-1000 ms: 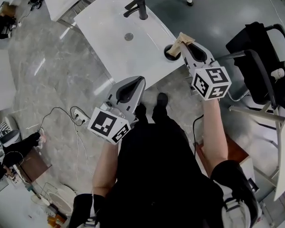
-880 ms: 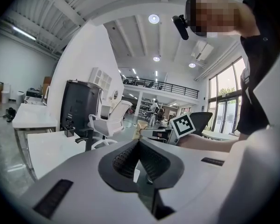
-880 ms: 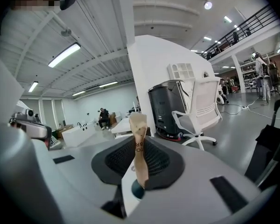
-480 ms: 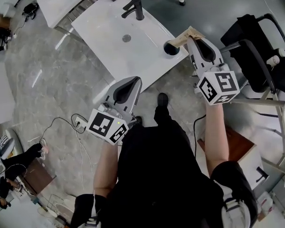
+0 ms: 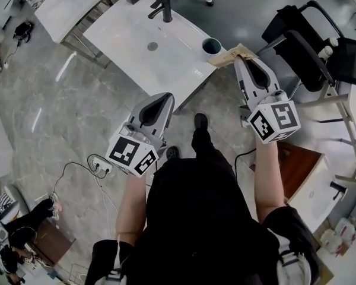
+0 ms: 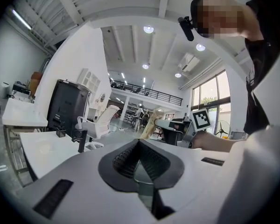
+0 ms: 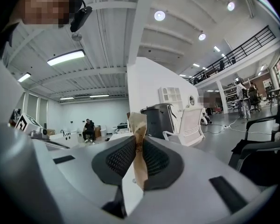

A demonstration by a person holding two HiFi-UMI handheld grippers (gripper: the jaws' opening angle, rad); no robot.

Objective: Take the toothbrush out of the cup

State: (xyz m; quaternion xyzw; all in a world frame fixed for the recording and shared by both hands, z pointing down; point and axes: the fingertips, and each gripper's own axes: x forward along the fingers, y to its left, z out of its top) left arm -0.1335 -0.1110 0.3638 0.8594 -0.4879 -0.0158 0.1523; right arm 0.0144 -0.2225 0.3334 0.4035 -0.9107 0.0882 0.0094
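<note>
A dark teal cup (image 5: 212,45) stands at the near right corner of the white washbasin counter (image 5: 166,61). My right gripper (image 5: 241,58) is shut on a toothbrush in a tan paper wrapper (image 5: 231,54), held just right of the cup and clear of it. In the right gripper view the wrapper (image 7: 137,125) stands upright, pinched between the black pads of that gripper (image 7: 136,146). My left gripper (image 5: 160,98) hangs off the counter's front edge, shut with nothing in it (image 6: 139,146). The left gripper view shows the wrapper (image 6: 151,123) off to the right.
A black faucet (image 5: 162,8) and a drain (image 5: 152,46) are on the counter. A black chair (image 5: 302,43) stands to the right, and a brown box (image 5: 296,168) lies beside my right arm. Cables (image 5: 98,165) lie on the grey floor at left.
The right gripper has lifted the wrapped toothbrush out of the cup and carried it to the right, clear of the rim. The left gripper has drifted a little along the counter's edge.
</note>
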